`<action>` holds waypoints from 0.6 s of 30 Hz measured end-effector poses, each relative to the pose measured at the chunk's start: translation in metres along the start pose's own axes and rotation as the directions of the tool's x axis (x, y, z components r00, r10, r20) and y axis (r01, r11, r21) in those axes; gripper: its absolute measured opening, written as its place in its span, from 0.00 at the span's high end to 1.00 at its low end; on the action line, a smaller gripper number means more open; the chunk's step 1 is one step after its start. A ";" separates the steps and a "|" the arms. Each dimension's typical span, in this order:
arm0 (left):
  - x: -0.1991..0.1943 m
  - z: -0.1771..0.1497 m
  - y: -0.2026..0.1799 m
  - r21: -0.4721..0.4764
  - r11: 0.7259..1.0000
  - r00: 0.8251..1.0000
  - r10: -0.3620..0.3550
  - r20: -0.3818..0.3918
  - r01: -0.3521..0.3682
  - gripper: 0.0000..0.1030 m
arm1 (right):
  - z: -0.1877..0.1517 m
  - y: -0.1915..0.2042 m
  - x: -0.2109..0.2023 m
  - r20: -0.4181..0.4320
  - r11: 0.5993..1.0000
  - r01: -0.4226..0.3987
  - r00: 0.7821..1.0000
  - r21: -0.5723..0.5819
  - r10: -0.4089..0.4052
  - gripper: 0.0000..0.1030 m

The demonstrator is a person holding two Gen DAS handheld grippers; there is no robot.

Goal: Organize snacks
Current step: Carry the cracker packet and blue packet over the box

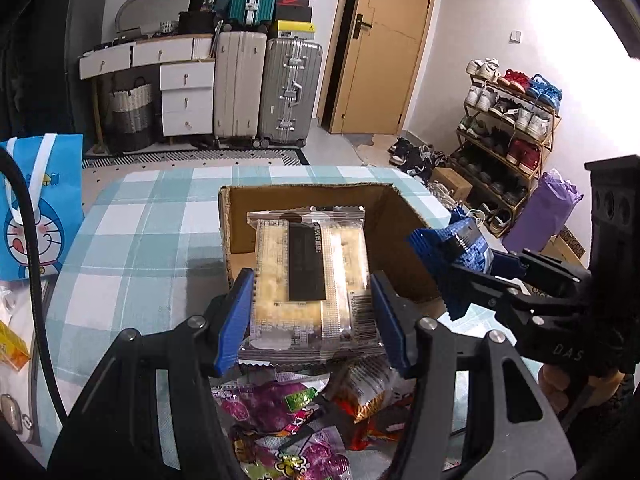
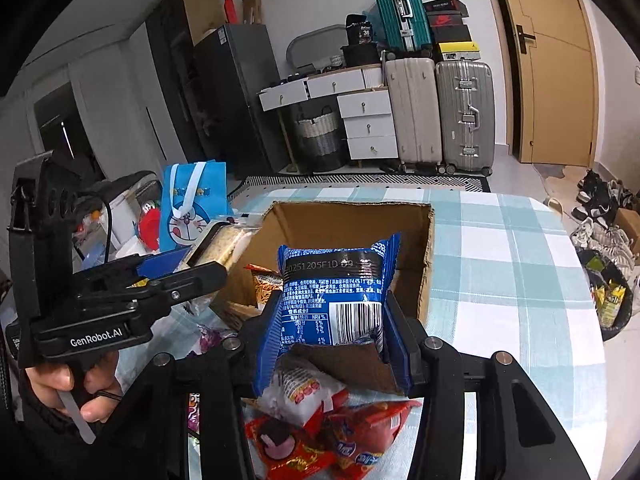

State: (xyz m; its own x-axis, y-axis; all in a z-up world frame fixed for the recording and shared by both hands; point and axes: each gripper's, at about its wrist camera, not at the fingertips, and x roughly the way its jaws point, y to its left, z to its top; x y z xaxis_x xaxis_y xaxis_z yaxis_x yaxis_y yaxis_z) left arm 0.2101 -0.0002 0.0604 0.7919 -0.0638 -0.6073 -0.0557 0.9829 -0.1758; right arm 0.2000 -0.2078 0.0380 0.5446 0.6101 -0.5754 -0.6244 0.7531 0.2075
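i have a snack in each tool and both sit at the near edge of the box (image 1: 320, 200), so the step in hand is the carry-and-drop into it.

my left gripper (image 1: 314, 316) is clamped on the cracker pack (image 1: 310, 276), a clear flat wrapper with a dark label, pads pressing on its two long sides. the pack is held up over the near rim of the box, its far end already above the opening. my right gripper (image 2: 334, 332) is clamped on the blue packet (image 2: 334, 292), which stands upright between the pads with the barcode towards me. it hangs just in front of the near wall of the box, not yet over the opening, as far as i can judge.

the box lies on the checked cloth (image 2: 500, 272) with its top open, and i can see at least one orange packet (image 2: 264, 280) inside by the left wall. more snacks lie loose on the cloth beneath both tools: purple sweets (image 1: 276, 404) and red packets (image 2: 340, 436).

next, i judge, each tool needs to go forward over the opening, come low enough that the drop is short, then let go. the two tools are close together, so i would release one at a time. the cracker pack is wide and could catch on the rim.
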 end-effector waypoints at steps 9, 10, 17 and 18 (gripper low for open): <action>0.026 0.005 0.004 -0.001 1.000 1.000 0.015 -0.024 -0.015 0.47 | 0.008 -0.002 0.026 -0.032 1.000 0.007 0.999 -0.012 -0.007 0.54; 0.030 0.006 0.004 -0.001 1.000 0.999 0.019 -0.028 -0.019 0.47 | 0.008 -0.002 0.028 -0.037 1.000 0.007 0.999 -0.014 -0.008 0.54; 0.046 0.007 0.005 0.006 1.000 0.998 0.028 -0.048 -0.028 0.47 | 0.009 -0.003 0.044 -0.065 0.999 0.008 0.998 -0.042 -0.010 0.54; 0.048 0.007 0.006 0.003 1.000 0.998 0.027 -0.050 -0.027 0.47 | 0.010 -0.004 0.045 -0.067 0.999 0.012 0.998 -0.038 -0.014 0.54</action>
State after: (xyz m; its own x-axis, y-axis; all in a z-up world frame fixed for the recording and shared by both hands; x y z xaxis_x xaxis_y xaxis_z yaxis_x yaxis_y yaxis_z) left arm 0.2519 0.0037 0.0361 0.7585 -0.0454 -0.6500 -0.0756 0.9847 -0.1570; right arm 0.2324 -0.1809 0.0189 0.5149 0.5814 -0.6299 -0.6389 0.7502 0.1701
